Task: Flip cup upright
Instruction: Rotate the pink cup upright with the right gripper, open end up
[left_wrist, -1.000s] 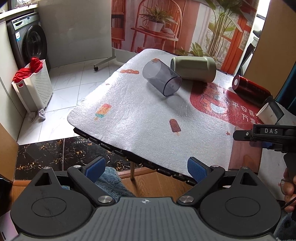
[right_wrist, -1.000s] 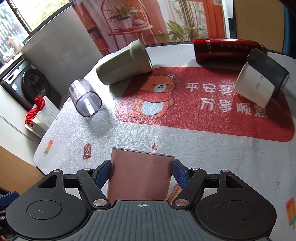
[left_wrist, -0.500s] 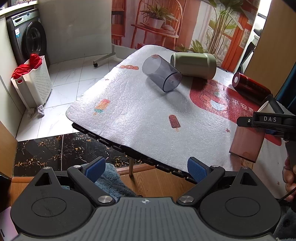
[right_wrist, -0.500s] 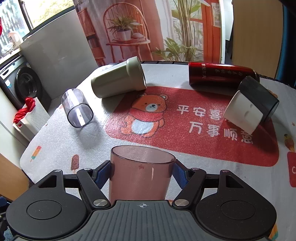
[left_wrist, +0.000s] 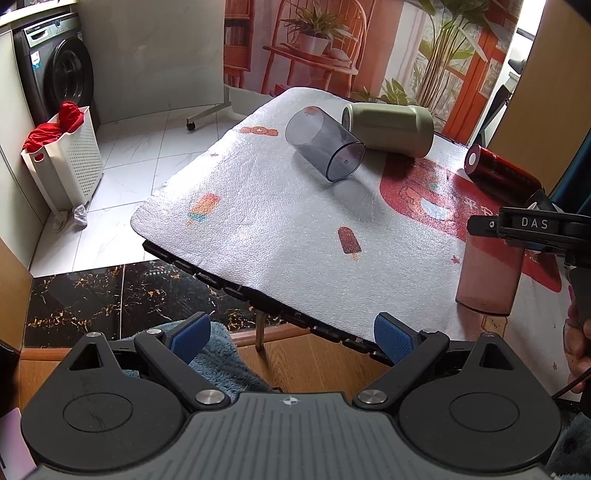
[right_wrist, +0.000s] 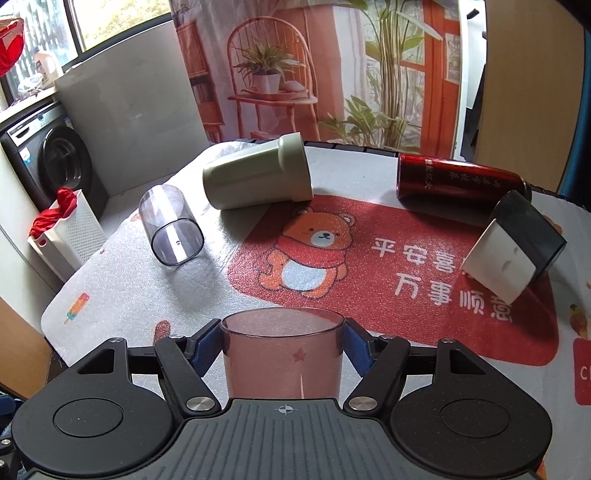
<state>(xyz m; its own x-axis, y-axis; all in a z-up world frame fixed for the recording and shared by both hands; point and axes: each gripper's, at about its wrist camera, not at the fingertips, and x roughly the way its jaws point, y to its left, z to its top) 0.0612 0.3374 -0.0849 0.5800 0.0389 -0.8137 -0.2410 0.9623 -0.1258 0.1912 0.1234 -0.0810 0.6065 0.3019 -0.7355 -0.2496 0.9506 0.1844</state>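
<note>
Your right gripper (right_wrist: 282, 345) clamps the pink cup (right_wrist: 282, 354) between its blue pads, and over the last second the cup has swung from tilted to mouth-up — its base now appears to touch the mat (left_wrist: 280, 221) right under the tool, so the flip looks essentially done. Your left gripper (left_wrist: 291, 338) hangs wide and empty off the mat's near edge, the pink cup ahead to its right. What remains, I judge, is a gentle release — the clear cup (right_wrist: 171, 225) and green tumbler (right_wrist: 258, 177) lie on their sides farther ahead.
</note>
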